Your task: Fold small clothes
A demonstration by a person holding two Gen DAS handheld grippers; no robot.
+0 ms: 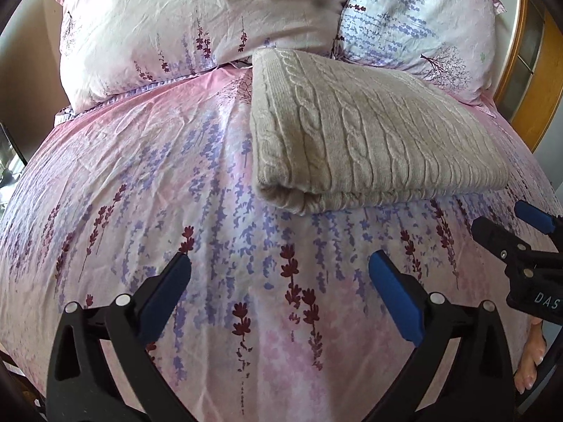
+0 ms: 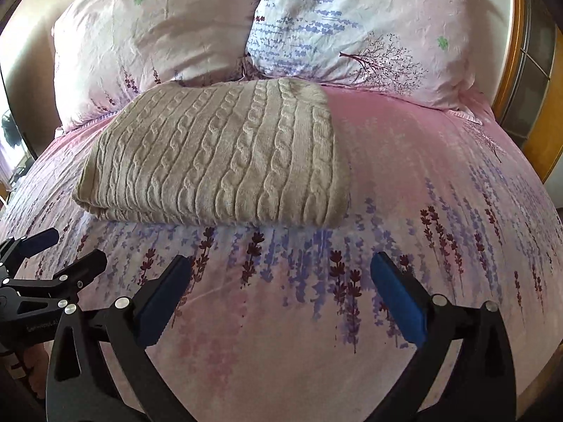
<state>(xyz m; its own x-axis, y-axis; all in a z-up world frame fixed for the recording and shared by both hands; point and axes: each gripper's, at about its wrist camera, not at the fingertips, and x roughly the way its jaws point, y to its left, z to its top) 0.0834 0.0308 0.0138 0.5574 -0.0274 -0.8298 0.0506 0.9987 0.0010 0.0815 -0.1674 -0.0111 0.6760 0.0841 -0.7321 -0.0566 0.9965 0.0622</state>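
Note:
A beige cable-knit sweater [image 1: 366, 140] lies folded in a neat rectangle on the bed, just in front of the pillows; it also shows in the right wrist view [image 2: 218, 161]. My left gripper [image 1: 279, 274] is open and empty, hovering over the bedspread short of the sweater's near edge. My right gripper [image 2: 281, 274] is open and empty too, at about the same distance from the sweater. The right gripper shows at the right edge of the left wrist view [image 1: 510, 232], and the left gripper at the left edge of the right wrist view [image 2: 67, 249].
The bed has a pink floral cover [image 1: 176, 176]. Two floral pillows [image 1: 183, 31] [image 1: 422, 28] lean at the head. A wooden headboard [image 1: 527, 70] runs along the right. The person's bare foot [image 1: 531, 358] shows at the lower right.

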